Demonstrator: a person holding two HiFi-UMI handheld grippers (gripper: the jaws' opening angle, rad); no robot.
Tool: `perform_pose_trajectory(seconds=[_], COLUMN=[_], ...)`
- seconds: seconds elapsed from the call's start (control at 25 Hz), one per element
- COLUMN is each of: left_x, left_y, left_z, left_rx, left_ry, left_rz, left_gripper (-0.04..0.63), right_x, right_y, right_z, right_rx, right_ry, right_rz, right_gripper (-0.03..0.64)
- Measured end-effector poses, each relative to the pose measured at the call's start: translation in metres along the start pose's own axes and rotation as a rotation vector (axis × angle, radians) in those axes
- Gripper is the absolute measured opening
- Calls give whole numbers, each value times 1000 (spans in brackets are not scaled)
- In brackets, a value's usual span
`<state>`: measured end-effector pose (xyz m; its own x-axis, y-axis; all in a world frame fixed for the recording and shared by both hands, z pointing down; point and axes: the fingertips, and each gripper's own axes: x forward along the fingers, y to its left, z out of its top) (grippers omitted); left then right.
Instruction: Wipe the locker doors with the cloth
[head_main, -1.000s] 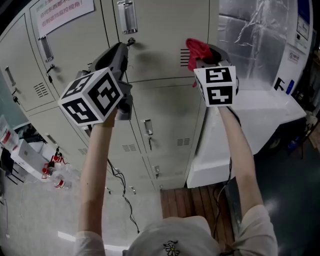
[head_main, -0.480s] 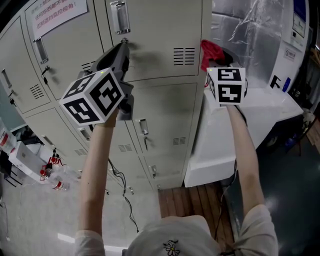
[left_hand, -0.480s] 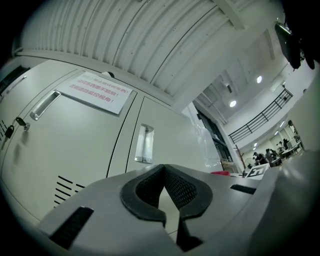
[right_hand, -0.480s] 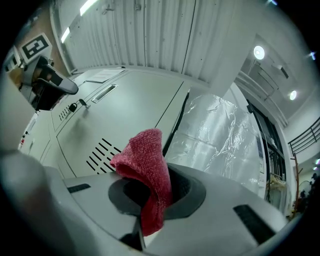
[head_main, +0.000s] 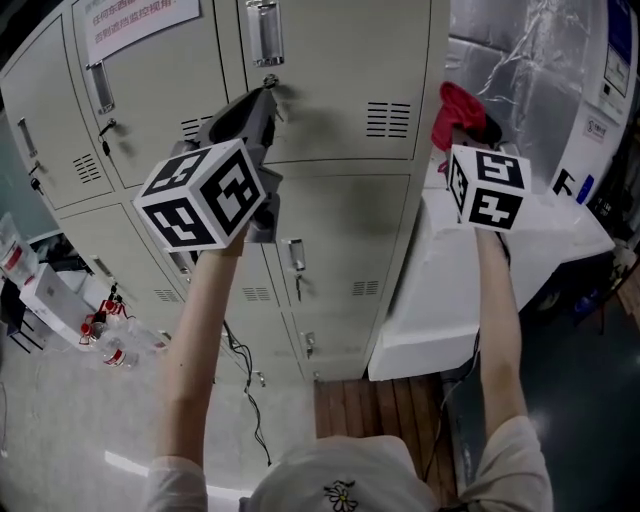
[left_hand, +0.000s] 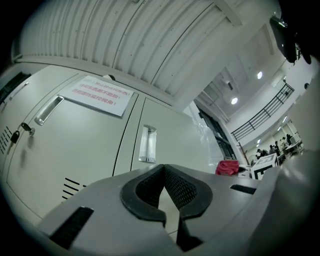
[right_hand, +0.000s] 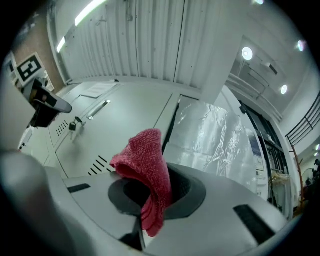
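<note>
The right hand-held gripper (right_hand: 155, 190) is clamped on the red cloth (head_main: 455, 105), held high beside the right edge of the grey locker doors (head_main: 330, 60). The left hand-held gripper (left_hand: 164, 175) is closed and empty. A white notice (head_main: 135, 20) bears red writing, too small to read.

Pale grey floor (head_main: 60, 420). Wooden slat platform (head_main: 385, 405) beside white unit (head_main: 440, 300), with plastic sheeting (head_main: 530, 60) above it. Ribbed ceiling (left_hand: 125, 35); round ceiling lights (left_hand: 234, 100) lit.
</note>
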<state>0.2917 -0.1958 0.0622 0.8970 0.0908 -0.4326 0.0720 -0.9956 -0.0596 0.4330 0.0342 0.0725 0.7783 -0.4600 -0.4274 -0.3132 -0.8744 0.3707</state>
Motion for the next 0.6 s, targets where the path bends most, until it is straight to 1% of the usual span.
perform_pose_trajectory(seconds=[0.08,0.2,0.32,0.48,0.6], left_x=[-5,-19,-41,-78,-101], left_y=[-4,-16,-32,-45,-45], left_z=[5,11,12,2,-14], left_rx=[30,79,123,156,184], left_ry=[-22,-66,-110,-136,-132], left_rz=[9,16,24,61,107], left_gripper=[17,17,17,17,16], right_x=[-9,-30,-57,-92,-111], right_y=[6,21,40,69,90], right_z=[24,56,74,75,60], right_rx=[10,52,96,132,173], right_ry=[-67,-169,-251,-312,-308], right_rz=[22,62,86,100,99], right_gripper=[29,29,29,29,29])
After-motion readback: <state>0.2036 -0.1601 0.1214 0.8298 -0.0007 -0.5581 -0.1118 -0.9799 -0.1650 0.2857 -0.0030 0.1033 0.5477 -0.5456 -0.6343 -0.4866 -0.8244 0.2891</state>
